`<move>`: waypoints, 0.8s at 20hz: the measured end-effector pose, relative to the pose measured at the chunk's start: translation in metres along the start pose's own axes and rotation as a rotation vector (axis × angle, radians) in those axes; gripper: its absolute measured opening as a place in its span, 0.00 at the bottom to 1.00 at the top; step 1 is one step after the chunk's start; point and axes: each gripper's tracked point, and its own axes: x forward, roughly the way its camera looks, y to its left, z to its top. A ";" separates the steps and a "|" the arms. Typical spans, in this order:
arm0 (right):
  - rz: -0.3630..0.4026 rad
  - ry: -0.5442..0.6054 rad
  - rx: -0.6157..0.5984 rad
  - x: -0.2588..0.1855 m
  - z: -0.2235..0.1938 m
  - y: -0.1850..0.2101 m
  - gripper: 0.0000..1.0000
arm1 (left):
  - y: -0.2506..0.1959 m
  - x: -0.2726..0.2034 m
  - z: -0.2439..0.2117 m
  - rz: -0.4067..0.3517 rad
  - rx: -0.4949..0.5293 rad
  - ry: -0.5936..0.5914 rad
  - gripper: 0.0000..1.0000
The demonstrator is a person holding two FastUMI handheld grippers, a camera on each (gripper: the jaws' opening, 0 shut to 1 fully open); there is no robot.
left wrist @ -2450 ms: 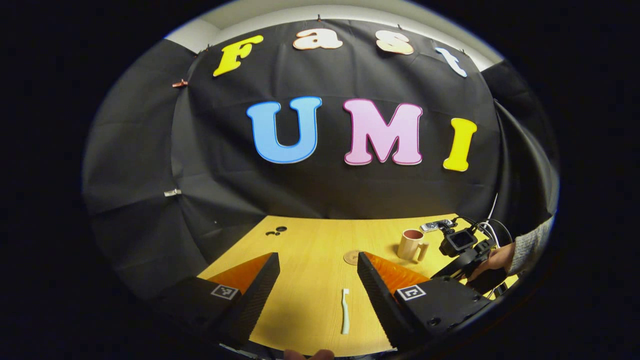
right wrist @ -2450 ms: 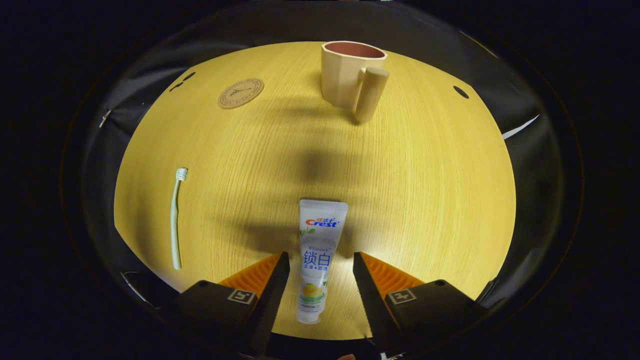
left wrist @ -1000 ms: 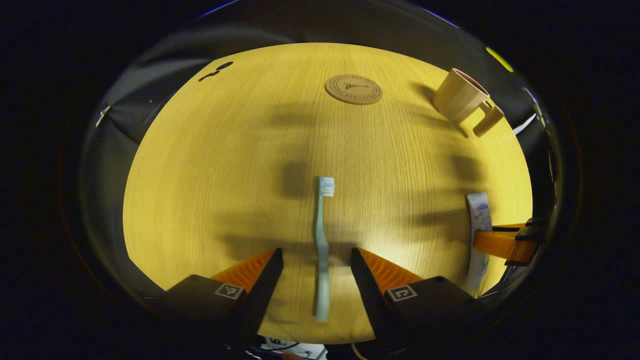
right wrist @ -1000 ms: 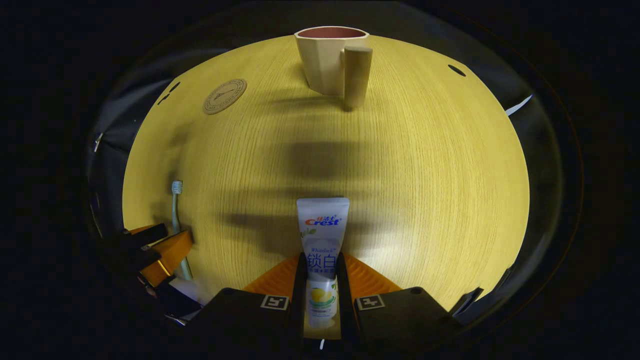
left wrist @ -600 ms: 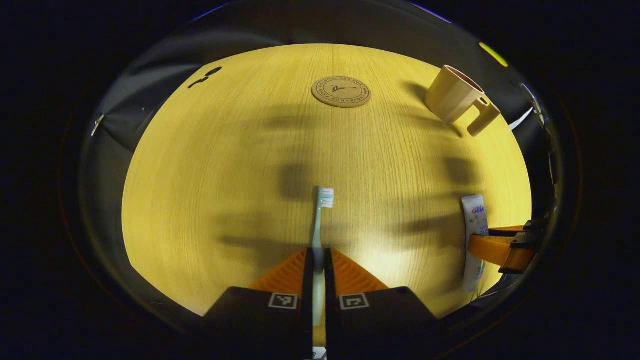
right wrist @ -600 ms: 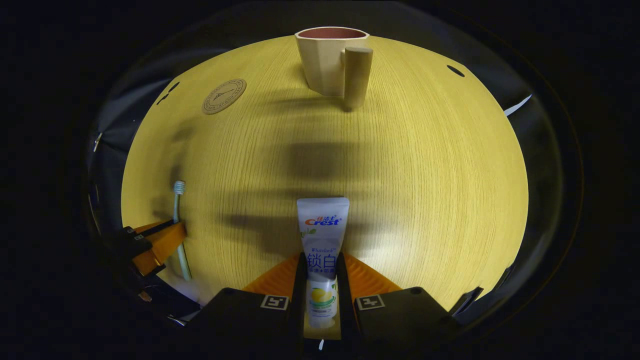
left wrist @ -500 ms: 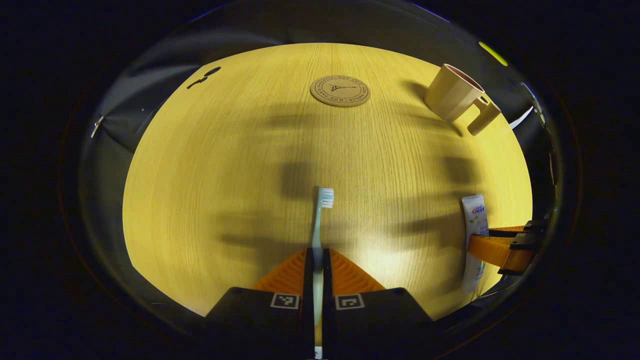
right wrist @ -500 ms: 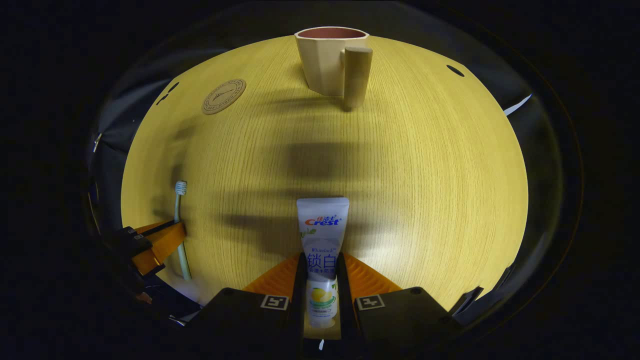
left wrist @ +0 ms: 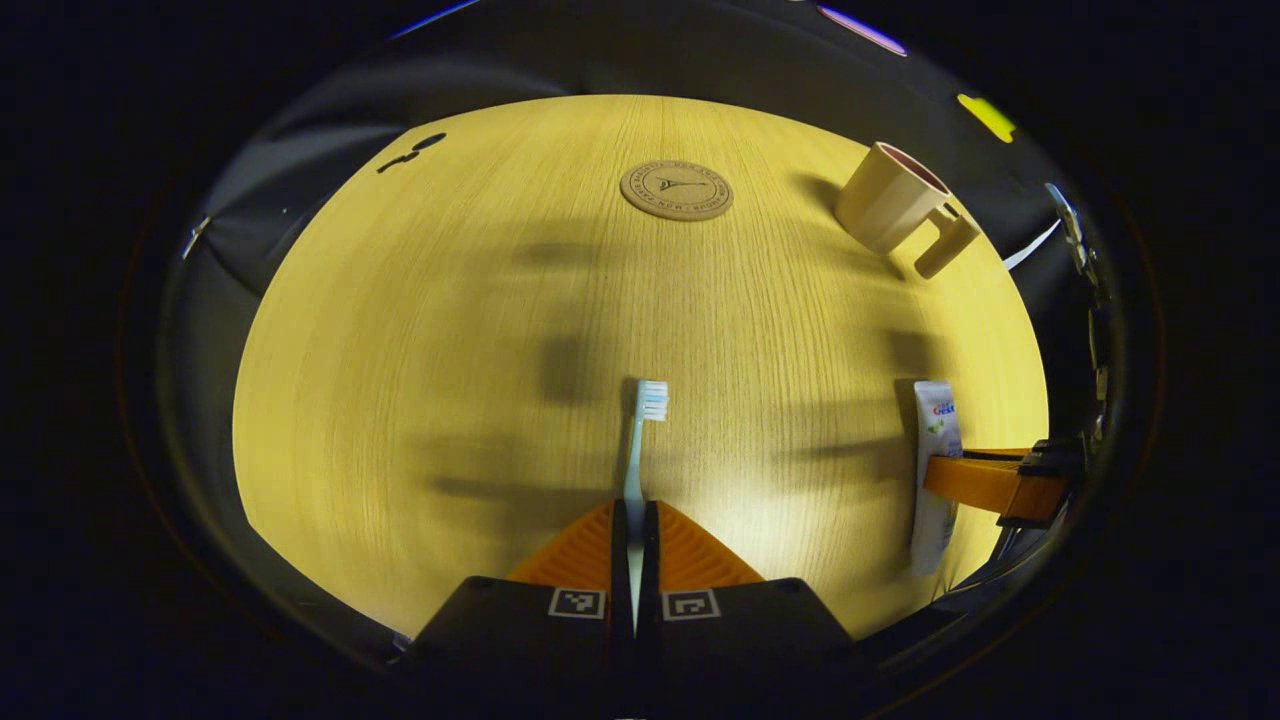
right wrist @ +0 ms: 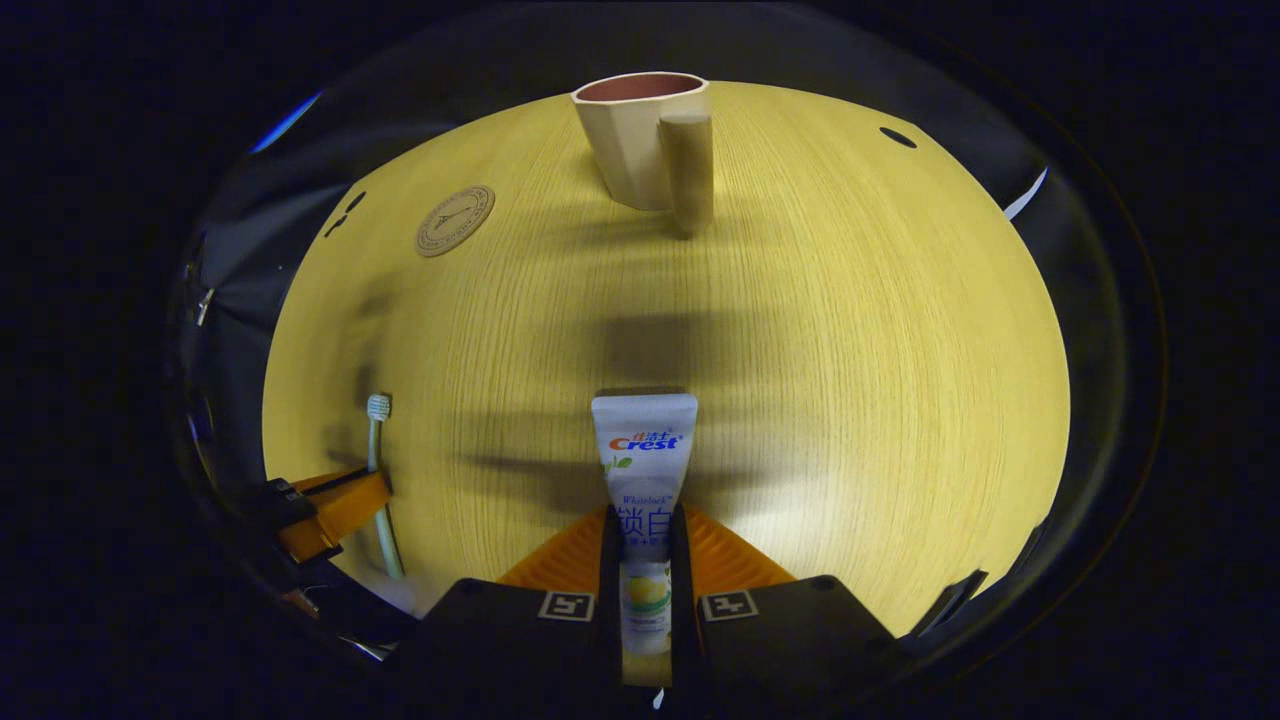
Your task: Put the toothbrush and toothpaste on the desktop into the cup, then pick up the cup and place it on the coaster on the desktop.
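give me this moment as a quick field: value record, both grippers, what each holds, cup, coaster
left gripper: shut on the toothbrush, bristle end pointing away from the camera
right gripper: shut on the toothpaste, flat crimped end forward
cup: upright on the desktop, nothing seen in it, handle toward the right gripper
coaster: flat on the desktop, bare, apart from the cup
task state: both items gripped, neither in the cup yet

The pale toothbrush (left wrist: 633, 470) points its bristled head forward, its handle pinched between fingers. The white toothpaste (right wrist: 643, 470) tube is likewise pinched, crimped end forward. The beige cup (right wrist: 640, 140) stands upright, handle near; the round coaster (right wrist: 455, 221) lies apart.
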 end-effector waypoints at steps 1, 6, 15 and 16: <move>0.023 -0.021 -0.001 -0.002 0.001 0.002 0.24 | -0.001 -0.005 0.003 -0.008 -0.001 -0.019 0.07; 0.058 -0.174 -0.036 -0.021 0.007 0.003 0.24 | -0.006 -0.027 0.010 -0.030 -0.019 -0.128 0.07; 0.139 -0.626 -0.145 -0.094 0.042 0.009 0.24 | -0.035 -0.100 0.046 -0.095 -0.027 -0.495 0.07; 0.151 -0.678 -0.160 -0.107 0.045 0.009 0.24 | -0.038 -0.109 0.050 -0.098 -0.025 -0.540 0.06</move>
